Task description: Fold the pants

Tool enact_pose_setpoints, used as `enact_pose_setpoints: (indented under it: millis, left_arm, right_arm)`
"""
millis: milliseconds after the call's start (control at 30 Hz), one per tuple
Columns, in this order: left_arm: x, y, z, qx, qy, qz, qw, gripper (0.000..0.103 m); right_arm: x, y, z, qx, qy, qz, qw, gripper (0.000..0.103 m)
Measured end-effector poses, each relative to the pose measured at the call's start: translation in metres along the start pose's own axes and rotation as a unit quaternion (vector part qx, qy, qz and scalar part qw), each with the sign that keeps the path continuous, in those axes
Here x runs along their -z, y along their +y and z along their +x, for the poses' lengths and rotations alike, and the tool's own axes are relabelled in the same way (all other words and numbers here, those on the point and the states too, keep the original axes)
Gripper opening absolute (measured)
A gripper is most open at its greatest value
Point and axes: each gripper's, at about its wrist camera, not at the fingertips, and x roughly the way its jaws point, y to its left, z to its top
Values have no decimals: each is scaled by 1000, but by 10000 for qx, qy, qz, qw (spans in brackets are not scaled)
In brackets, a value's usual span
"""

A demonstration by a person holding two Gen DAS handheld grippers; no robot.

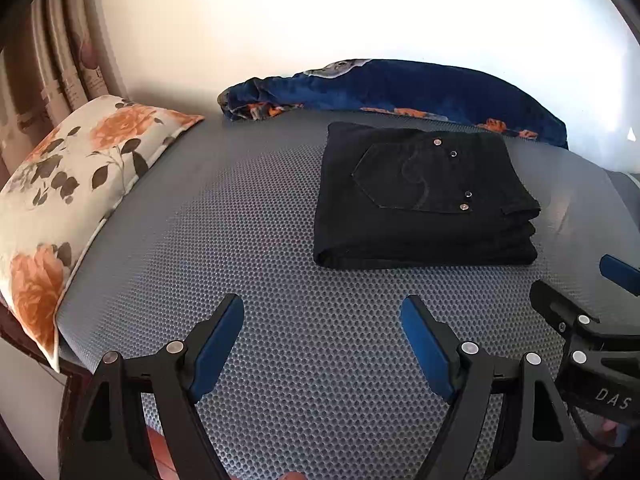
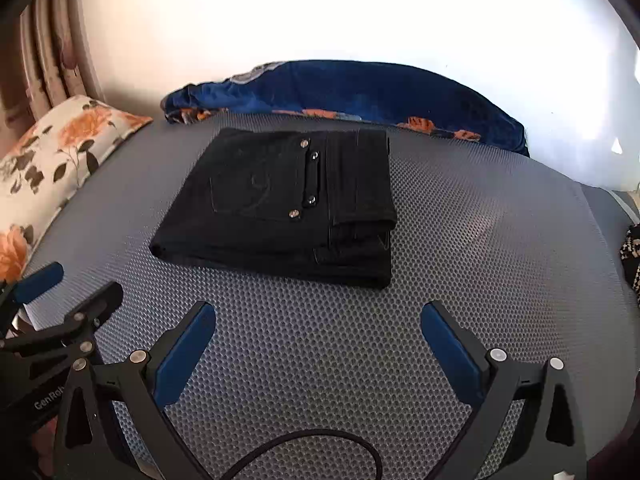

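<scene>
One pair of black pants (image 1: 424, 196) lies folded into a compact stack near the middle of the bed (image 1: 224, 248), on the grey dotted mattress cover. Back pocket (image 1: 412, 178) faces up, w/ four small metal studs visible along its edge. Layered fold edges show on the stack's right side in both views.

Two claws in view, both empty. Left claw (image 1: 322, 320): its two blue-padded fingers (image 1: 218, 346) are spread wide, nothing between them, hovering over bare mattress cover in front of the pants, not touching them. Right claw (image 2: 318, 324): also spread wide, two blue pads apart, nothing pinched, likewise near the front edge of the stack but apart from it. Each claw shows at the edge of the other's view, so they sit side by side.

One black cable (image 2: 320, 452) loops at the bottom of the right wrist view.

Other things: one floral pillow (image 1: 68, 188), cream w/ orange roses, at the left end of the bed. One blue blanket (image 1: 400, 88) w/ orange flowers, bunched along the far side against the white wall (image 1: 320, 16), just behind the pants. Curtain (image 1: 60, 56) at far left. One small black-and-white patterned bit (image 2: 631, 256) at the right edge, can't tell what it is.
</scene>
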Motion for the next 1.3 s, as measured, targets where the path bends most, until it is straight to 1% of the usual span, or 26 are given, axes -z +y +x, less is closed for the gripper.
enact_pose_setpoints:
  millis: [167,333,733,1033,1300]
  left_arm:
    - [1,0,3,-67,25,38,10000,81]
    - [1,2,5,19,45,-31,10000,81]
    - [1,1,8,47,96,21,9999,81]
    - [2,-1,10,9,102,93,9999,81]
    - [4,-2,11,2,130,103,9999,81]
  right_arm:
    - [2,3,4,1,69,-30,10000,102]
    - [3,3,7,24,129,-22,9999,102]
    - [3,1,12,20,221,34,9997,102]
    - [5,2,17,-38,336,34,9994,102]
    - [6,1,17,-5,350,57,9994,102]
